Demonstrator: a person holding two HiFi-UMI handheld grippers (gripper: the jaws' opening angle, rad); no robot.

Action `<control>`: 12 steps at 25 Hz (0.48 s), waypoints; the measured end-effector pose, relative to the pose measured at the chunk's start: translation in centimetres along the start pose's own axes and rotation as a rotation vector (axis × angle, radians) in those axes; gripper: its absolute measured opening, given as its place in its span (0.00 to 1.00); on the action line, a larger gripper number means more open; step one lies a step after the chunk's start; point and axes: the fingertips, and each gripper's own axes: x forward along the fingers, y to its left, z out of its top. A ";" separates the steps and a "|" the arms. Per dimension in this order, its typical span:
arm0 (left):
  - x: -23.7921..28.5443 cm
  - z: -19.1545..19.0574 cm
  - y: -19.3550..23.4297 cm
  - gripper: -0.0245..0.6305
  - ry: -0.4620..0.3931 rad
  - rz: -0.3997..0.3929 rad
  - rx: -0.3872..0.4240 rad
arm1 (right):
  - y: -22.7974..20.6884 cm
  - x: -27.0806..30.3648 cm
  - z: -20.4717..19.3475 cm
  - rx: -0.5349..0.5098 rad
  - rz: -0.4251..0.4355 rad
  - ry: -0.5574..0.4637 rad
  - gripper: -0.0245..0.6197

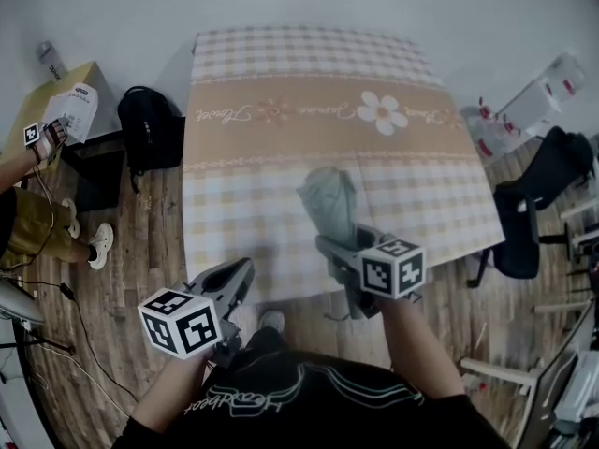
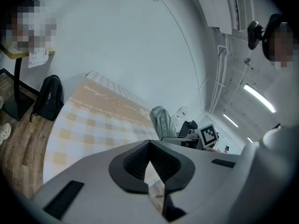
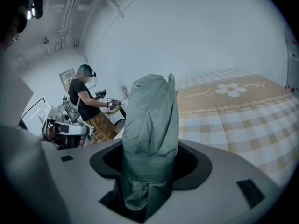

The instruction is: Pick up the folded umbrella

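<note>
Left hand-held gripper, at 7 o'clock, has jaws almost together, empty. Checked worktop fills the middle. Right hand-held gripper, at 5 o'clock, clamps the grey-green folded umbrella, which points toward 12 over the worktop's near edge

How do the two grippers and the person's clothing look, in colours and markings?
The left gripper and right gripper have grey bodies with black jaw pads. Each carries a white cube with black square markers. The person wears a black top with pale line print.
</note>
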 end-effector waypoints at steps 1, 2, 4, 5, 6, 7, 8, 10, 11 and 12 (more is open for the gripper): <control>-0.3 0.0 -0.9 0.03 -0.008 -0.007 0.006 | 0.6 -1.1 0.2 0.000 0.012 -0.025 0.47; -0.6 -0.1 -1.8 0.03 -0.016 -0.015 0.011 | 1.3 -2.2 0.3 0.003 0.025 -0.050 0.47; -1.7 -0.6 -3.9 0.03 -0.033 -0.032 0.023 | 2.8 -4.6 0.4 0.018 0.051 -0.105 0.47; -2.3 -0.9 -4.9 0.03 -0.044 -0.040 0.031 | 3.6 -5.8 0.3 0.025 0.064 -0.134 0.47; -2.9 -1.2 -5.9 0.03 -0.056 -0.045 0.042 | 4.3 -7.0 0.3 0.029 0.076 -0.162 0.47; -3.4 -1.2 -6.8 0.03 -0.070 -0.050 0.053 | 5.0 -8.0 0.5 0.028 0.088 -0.188 0.47; -3.8 -1.0 -7.6 0.03 -0.083 -0.054 0.064 | 5.5 -8.8 0.8 0.026 0.100 -0.212 0.47; -4.3 -0.4 -9.0 0.03 -0.104 -0.063 0.078 | 6.3 -10.2 1.7 0.031 0.133 -0.261 0.47; -4.6 -0.2 -9.7 0.03 -0.111 -0.069 0.082 | 6.9 -11.0 2.1 0.041 0.154 -0.286 0.47; -5.0 -0.1 -10.5 0.03 -0.119 -0.076 0.087 | 7.6 -11.9 2.4 0.050 0.176 -0.312 0.47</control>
